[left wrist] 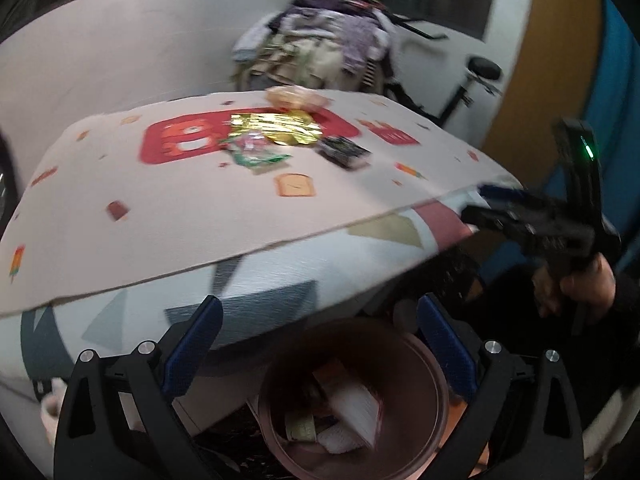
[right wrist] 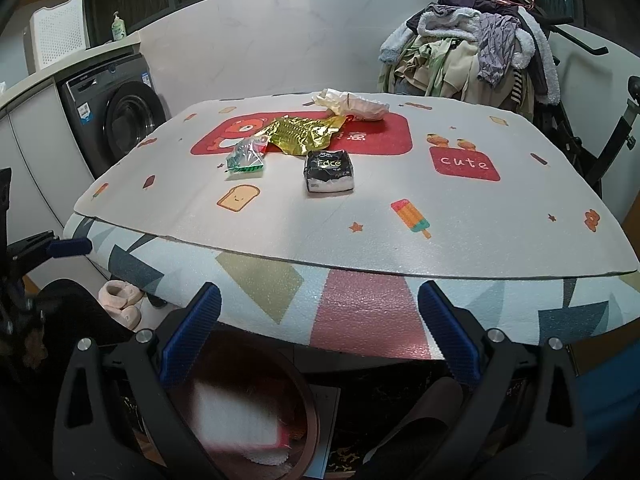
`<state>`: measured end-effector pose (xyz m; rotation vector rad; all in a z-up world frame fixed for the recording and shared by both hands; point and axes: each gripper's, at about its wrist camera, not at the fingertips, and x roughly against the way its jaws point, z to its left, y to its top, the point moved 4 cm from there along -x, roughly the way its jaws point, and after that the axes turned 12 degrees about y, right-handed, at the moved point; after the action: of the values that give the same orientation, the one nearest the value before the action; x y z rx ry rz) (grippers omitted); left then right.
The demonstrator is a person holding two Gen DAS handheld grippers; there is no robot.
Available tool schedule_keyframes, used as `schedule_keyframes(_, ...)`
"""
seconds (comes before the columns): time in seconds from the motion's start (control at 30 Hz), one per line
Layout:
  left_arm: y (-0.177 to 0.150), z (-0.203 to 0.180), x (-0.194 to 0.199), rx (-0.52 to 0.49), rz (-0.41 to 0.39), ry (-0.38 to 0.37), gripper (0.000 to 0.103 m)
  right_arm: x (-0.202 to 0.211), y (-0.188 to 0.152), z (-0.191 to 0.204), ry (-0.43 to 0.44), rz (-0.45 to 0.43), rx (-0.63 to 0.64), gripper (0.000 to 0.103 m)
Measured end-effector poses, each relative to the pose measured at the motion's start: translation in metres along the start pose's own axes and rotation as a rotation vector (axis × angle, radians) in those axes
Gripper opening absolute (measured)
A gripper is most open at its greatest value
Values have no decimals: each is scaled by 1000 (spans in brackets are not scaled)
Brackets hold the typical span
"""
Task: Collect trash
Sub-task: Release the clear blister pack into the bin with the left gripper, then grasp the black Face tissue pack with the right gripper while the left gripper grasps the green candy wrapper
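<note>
On the patterned table mat [right wrist: 400, 232] lie a gold foil wrapper [right wrist: 304, 134], a green-and-clear wrapper [right wrist: 245, 157], a black tissue pack [right wrist: 329, 171] and crumpled white paper [right wrist: 352, 105]. The same pile shows blurred in the left wrist view, with the gold wrapper [left wrist: 276, 128] in the middle. A brown bin [left wrist: 424, 364] stands on the floor below the table's near edge, with paper scraps inside. In the right wrist view a blurred white piece [right wrist: 236, 420] fills the bin [right wrist: 308, 400] mouth. My left gripper [left wrist: 320, 340] hangs open over the bin. My right gripper [right wrist: 320, 328] is open and holds nothing, just off the table edge.
A washing machine [right wrist: 120, 120] stands to the left and a heap of clothes [right wrist: 472, 52] behind the table. Pink slippers [right wrist: 120, 304] lie under the table's left side. A hand [left wrist: 576, 284] holds the right gripper [left wrist: 484, 204] off the table's right corner.
</note>
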<state>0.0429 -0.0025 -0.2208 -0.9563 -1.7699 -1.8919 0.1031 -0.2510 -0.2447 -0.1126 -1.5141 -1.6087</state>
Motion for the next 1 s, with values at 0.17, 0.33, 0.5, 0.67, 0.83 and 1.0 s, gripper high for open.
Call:
schedule_keyframes(0.17, 2, 22, -1, 106, 5, 26, 96, 0, 0, 0, 0, 0, -1, 97)
schedule_keyframes(0.33, 3, 26, 0, 123, 5, 46, 96, 0, 0, 0, 0, 0, 0, 97)
schedule_keyframes(0.5, 2, 25, 0, 116, 6, 51, 97, 0, 0, 0, 1, -2, 1, 97)
schedule_keyframes(0.67, 2, 24, 0, 121, 3, 56, 97, -1, -1, 0, 0, -3, 6, 97)
schedule_keyframes(0.83, 8, 28, 6, 138, -2, 42, 97, 0, 0, -1, 5, -2, 9, 97)
schedule_keyframes(1.0, 25, 47, 6, 220, 13, 100, 97, -4, 4, -3, -5, 29, 0, 97)
